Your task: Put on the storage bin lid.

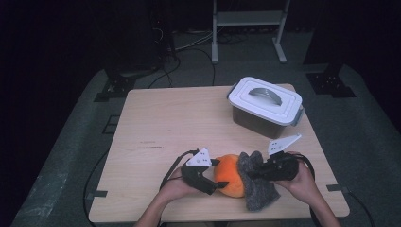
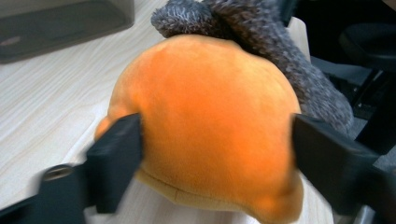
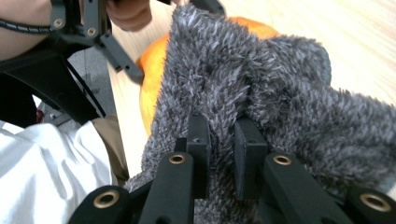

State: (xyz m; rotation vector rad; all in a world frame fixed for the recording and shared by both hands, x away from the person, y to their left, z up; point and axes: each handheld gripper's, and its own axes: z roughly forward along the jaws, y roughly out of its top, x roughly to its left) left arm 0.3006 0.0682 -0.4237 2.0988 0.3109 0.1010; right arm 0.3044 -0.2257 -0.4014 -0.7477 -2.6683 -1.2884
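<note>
An orange plush toy [image 1: 229, 175] lies near the table's front edge, with a grey fuzzy cloth [image 1: 257, 187] draped against its right side. My left gripper [image 1: 220, 173] reaches in from the left. In the left gripper view its black jaws sit against both flanks of the plush [image 2: 210, 126], shut on it [image 2: 215, 158], and the grey cloth [image 2: 280, 51] lies behind. My right gripper [image 1: 250, 175] comes from the right. In the right gripper view it [image 3: 224, 135] is shut on a fold of the grey cloth [image 3: 280, 93], and the orange plush [image 3: 152, 79] peeks out beyond it.
A grey storage box with a white handled lid [image 1: 265, 106] stands closed at the back right of the wooden table [image 1: 165, 123]. The person's forearms enter over the front edge. Cables and a metal stand's legs lie on the floor behind the table.
</note>
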